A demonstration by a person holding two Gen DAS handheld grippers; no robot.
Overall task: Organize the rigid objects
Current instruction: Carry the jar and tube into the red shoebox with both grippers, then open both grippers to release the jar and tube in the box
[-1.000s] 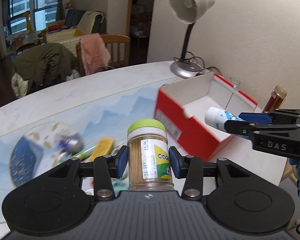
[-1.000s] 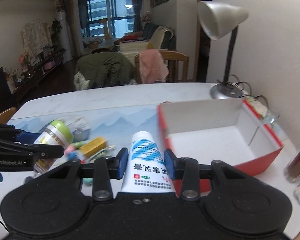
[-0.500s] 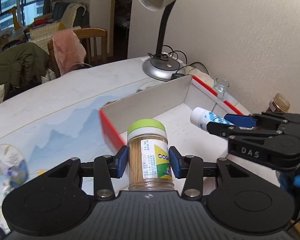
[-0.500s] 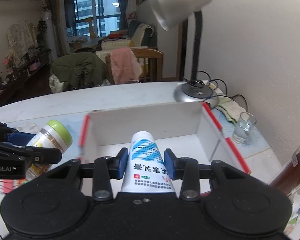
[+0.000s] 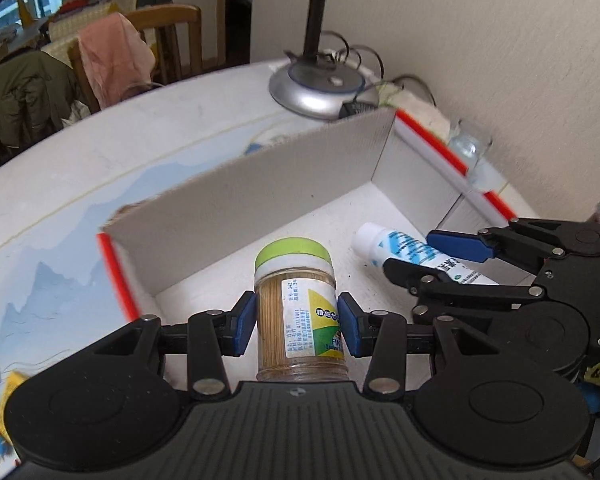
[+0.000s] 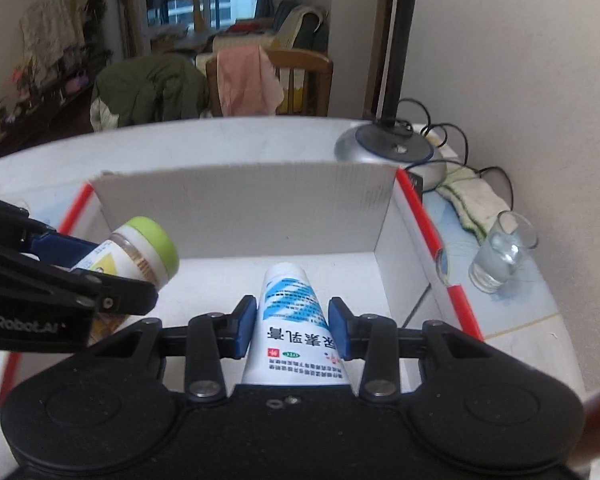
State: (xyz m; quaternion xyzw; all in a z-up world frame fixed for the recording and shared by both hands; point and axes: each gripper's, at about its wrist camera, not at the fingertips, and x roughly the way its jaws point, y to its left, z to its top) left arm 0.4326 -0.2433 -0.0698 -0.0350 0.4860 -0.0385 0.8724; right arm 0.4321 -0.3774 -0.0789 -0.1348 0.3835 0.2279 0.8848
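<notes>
A: White round table [image 6: 228, 140] by a cream wall; what's in the red-edged white cardboard box [image 6: 244, 208]?

B: Only both tools' loads hang over it. Left gripper [image 5: 296, 320] clamps a green-lidded toothpick jar [image 5: 296, 304]; right gripper [image 6: 292, 320], its neighbour marked "GenRobot.AI", pinches a white-blue ointment tube [image 6: 292, 316] with Chinese print.

Clear plastic jar [image 5: 296, 312] with matt green lid, glossy tube [image 6: 296, 320], matt corrugated cardboard box [image 5: 260, 192], shiny metal lamp base [image 5: 316, 88]

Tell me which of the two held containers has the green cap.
The toothpick jar in the left gripper has the lime-green cap; the ointment tube in the right gripper has a white cap and blue print.
</notes>
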